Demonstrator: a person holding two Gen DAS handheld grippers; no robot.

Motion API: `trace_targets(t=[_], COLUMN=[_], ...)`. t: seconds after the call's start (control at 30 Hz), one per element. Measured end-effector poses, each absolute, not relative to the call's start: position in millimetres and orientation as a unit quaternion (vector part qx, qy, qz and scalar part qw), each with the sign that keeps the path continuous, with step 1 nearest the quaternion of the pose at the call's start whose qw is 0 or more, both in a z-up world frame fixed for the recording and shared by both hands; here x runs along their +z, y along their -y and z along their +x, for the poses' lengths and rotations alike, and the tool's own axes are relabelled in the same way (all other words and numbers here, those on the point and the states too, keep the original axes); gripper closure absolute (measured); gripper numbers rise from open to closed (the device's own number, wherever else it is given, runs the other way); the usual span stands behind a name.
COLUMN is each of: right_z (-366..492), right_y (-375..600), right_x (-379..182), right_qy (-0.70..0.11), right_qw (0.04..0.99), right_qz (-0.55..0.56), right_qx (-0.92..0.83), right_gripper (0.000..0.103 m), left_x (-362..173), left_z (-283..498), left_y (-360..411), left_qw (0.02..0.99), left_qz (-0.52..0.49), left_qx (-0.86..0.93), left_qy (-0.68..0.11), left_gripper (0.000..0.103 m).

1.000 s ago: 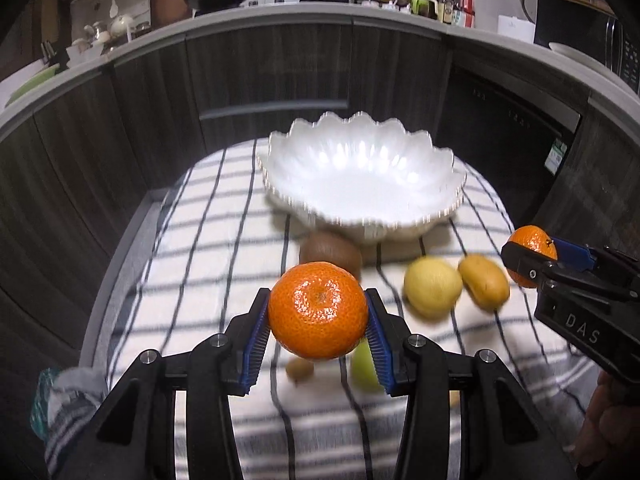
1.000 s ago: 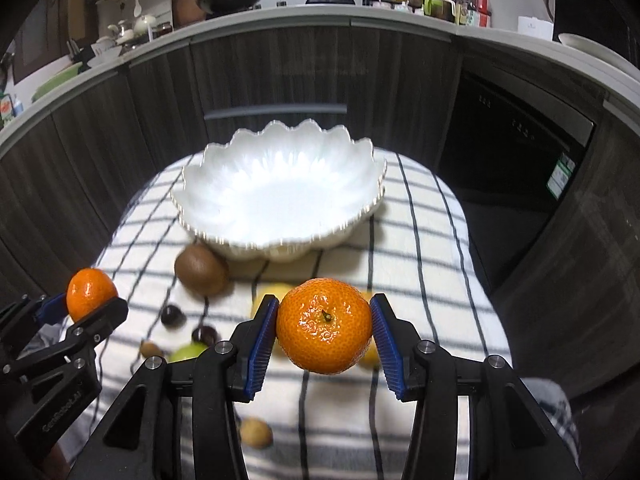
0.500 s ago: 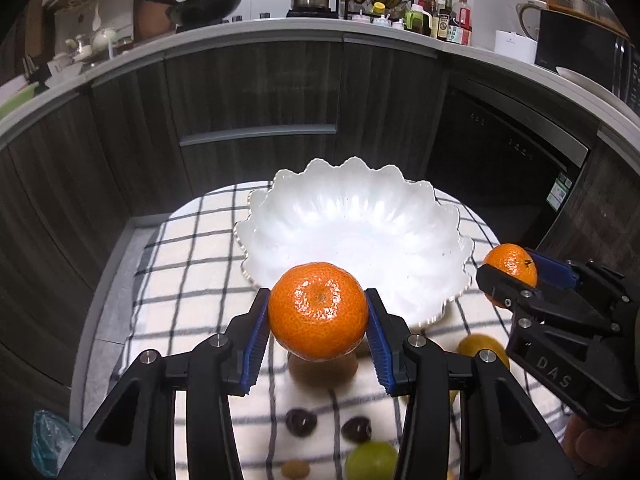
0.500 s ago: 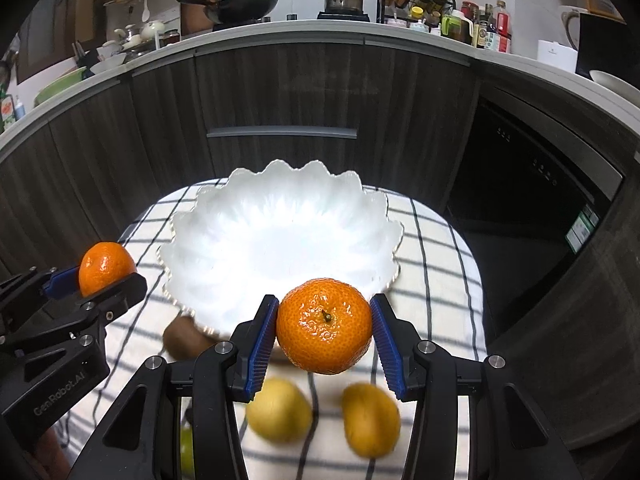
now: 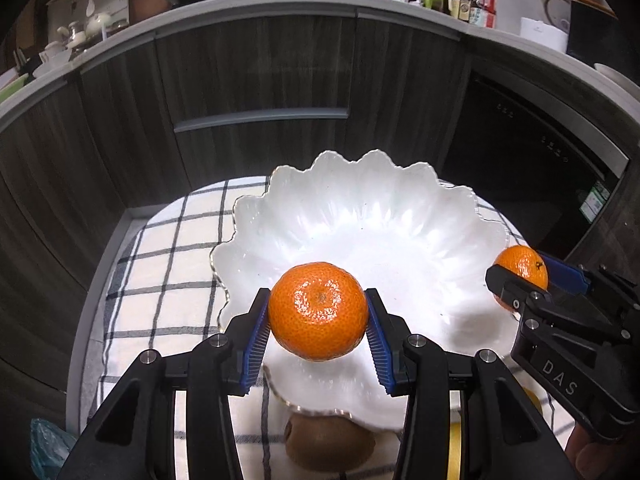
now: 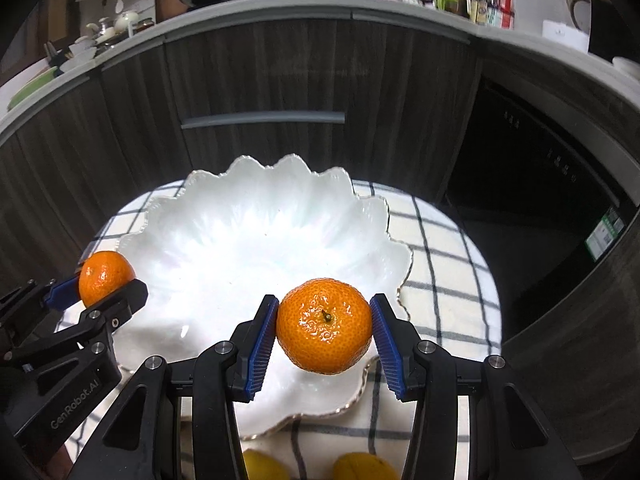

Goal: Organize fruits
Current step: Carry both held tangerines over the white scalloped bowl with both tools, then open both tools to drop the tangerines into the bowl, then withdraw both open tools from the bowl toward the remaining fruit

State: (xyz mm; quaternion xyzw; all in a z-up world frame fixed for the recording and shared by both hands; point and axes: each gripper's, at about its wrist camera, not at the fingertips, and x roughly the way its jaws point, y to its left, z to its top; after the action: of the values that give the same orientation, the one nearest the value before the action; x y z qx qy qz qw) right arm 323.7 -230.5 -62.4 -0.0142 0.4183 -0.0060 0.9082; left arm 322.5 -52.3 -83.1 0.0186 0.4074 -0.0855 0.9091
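Tangerines [image 5: 318,310] [image 6: 325,325], one clamped in each gripper [image 5: 318,334] [image 6: 325,338], have advanced over the empty bowl [image 5: 440,208]; release seems next.

Glossy white bowl [image 5: 360,216] on checked cloth [image 5: 168,264]; dimpled shiny tangerine [image 5: 318,311]

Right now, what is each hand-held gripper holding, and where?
Left hand-held gripper: a mandarin, pinched at its sides. Right hand-held gripper: another mandarin, likewise.
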Motion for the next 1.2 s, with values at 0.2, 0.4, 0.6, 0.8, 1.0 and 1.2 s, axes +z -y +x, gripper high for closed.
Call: trace_targets(t=[0.2, 0.4, 0.6, 0.8, 1.0, 1.2], right_z=[338, 344, 344, 343, 333, 317], right_y=[234, 230, 231, 232, 234, 238], right_x=[-77, -83, -82, -77, -58, -42], right_qy=[-0.438, -0.446, -0.445, -0.439, -0.409, -0.39], right_qw=[0.899, 0.895, 0.896, 0.898, 0.911, 0.919], right_qz=[0.001, 0.005, 0.007, 0.008, 0.01, 0.026], right_qx=[-0.015, -0.014, -0.015, -0.021, -0.039, -0.055], right_gripper=[0.055, 0.055, 0.054, 0.051, 0.039, 0.039], left_x=[-95, -105, -103, -92, -79, -63], left_z=[334, 341, 341, 337, 328, 313], left_y=[54, 53, 48, 48, 43, 38], left_qw=[0.907, 0.902, 0.902, 0.911, 0.916, 0.923], left_qz=[0.014, 0.008, -0.001, 0.018, 0.017, 0.011], left_qx=[-0.075, -0.065, -0.053, -0.032, -0.018, 0.002], left_qy=[-0.415, -0.427, -0.428, -0.411, -0.4, -0.385], left_gripper=[0.058, 0.058, 0.052, 0.032, 0.027, 0.022])
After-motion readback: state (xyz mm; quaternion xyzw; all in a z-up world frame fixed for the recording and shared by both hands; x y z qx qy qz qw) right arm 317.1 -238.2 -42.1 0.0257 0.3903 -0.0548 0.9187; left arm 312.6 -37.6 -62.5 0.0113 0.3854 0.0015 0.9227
